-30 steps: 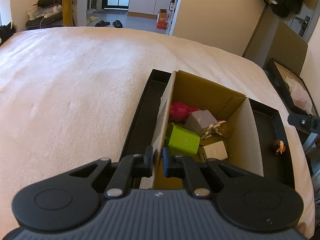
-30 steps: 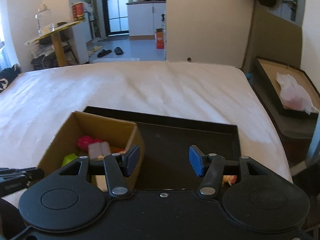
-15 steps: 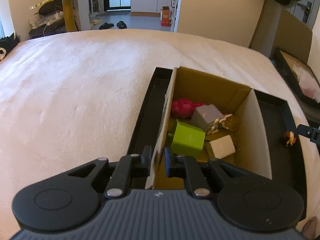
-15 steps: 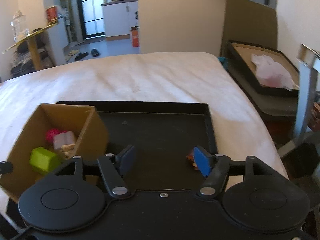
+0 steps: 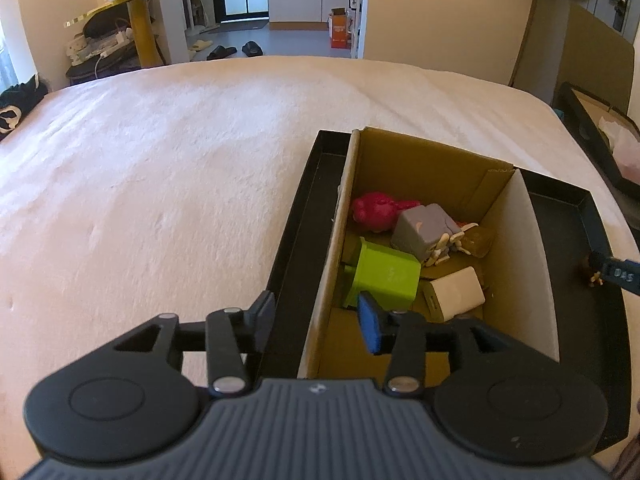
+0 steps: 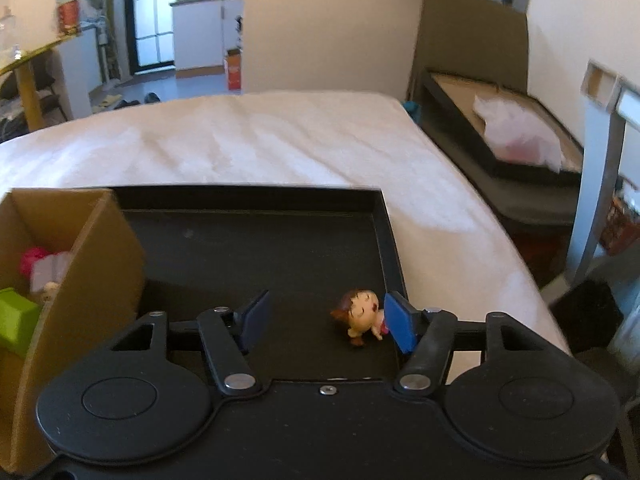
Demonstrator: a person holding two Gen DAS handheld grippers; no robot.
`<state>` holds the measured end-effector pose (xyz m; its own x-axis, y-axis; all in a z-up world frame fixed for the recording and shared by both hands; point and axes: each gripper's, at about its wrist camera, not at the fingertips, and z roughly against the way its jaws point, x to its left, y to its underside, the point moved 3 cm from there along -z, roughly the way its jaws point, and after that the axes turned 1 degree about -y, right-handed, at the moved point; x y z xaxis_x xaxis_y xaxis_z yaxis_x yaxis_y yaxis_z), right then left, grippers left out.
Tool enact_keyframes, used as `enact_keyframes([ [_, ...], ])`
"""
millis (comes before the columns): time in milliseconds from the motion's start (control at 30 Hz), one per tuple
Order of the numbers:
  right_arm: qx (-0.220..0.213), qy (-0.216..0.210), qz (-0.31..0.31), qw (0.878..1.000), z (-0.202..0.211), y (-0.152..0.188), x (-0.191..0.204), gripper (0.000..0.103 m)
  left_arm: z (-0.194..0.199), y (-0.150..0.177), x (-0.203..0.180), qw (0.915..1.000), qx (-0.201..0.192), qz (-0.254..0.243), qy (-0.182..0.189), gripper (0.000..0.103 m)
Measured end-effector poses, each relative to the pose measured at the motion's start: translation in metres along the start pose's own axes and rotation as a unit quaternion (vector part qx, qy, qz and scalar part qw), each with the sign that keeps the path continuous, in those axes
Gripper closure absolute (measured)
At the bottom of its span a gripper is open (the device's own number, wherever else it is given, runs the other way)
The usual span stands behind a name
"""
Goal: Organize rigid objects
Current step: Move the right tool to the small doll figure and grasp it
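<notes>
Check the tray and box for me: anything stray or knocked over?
One stray: a small figurine lies tipped over on the black tray, outside the cardboard box holding the other toys. The open right gripper brackets it.

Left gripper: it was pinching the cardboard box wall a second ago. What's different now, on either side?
The left gripper has let go of the cardboard box; its jaws now stand open astride the wall. The right gripper, open throughout, swung right toward the small figurine, which now lies between its fingers, close to the right one, on the black tray. The green block and the other toys in the box stayed put.
</notes>
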<state>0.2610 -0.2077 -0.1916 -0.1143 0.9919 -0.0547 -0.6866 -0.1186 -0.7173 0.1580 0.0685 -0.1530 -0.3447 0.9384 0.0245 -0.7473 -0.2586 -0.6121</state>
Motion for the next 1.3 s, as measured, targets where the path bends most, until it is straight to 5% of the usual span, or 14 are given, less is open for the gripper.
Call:
enact_keyframes([
  [467,0.015,0.054,0.011,0.998,-0.034,0.006,-0.003,0.049,-0.008,-0.001,-0.006,0.9999,0.011,-0.008,-0.01,0.058],
  [633,0.016,0.064,0.016,0.998,-0.036,0.006,-0.002,0.063,-0.007,0.0,-0.006,0.9999,0.01,-0.01,-0.01,0.058],
  [700,0.017,0.057,0.019,0.998,-0.034,0.005,0.0,0.07,-0.007,0.0,-0.004,0.9999,0.01,-0.006,-0.008,0.058],
  [1300,0.037,-0.017,0.057,0.998,-0.007,0.023,0.031,0.064,0.002,0.002,0.001,0.9999,0.008,0.002,-0.005,0.058],
])
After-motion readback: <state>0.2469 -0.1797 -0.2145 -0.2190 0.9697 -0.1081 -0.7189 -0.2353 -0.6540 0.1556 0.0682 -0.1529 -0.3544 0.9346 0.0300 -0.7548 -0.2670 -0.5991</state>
